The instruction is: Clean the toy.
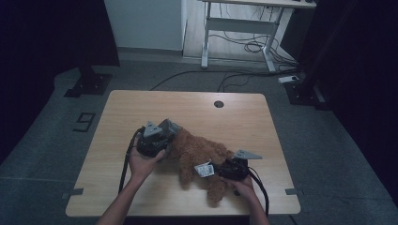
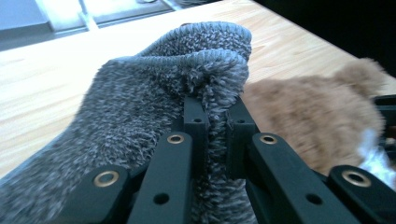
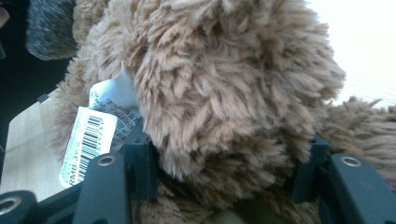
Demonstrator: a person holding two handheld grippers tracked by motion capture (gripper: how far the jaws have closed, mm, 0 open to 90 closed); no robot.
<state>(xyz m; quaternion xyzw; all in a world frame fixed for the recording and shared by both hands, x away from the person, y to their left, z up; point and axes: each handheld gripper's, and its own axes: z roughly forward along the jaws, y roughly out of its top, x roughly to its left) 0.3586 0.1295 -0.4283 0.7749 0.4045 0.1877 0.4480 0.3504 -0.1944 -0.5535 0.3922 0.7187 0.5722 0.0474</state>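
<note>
We hold a fluffy brown plush teddy bear (image 1: 199, 157) lying on the light wooden table (image 1: 117, 117), roughly at its middle and toward our edge

Left gripper (image 1: 162, 136) — jaws pinched tight on the ribbed cuff of a grey knitted fuzzy sock-like garment (image 2: 140, 102); in the left gripper view a fold of the cuff stands bunched between the black pads, the opening gaping above them. The garment sits at the bear's upper end, just beside the fur; whether any of it is over the plush yet, we cannot tell

Right gripper (image 1: 220, 169) — jaws set partway apart and clamped around a thick limb or body part of the bear, fur bulging between them in the right gripper view. A white paper barcode tag (image 3: 91, 140) hangs from the bear beside the left jaw

Our reading: both grasps are made, the bear is steadied, the cuff is taken up. Left to do, we judge — stretching the opening and drawing the garment along the bear. Early stage
</note>
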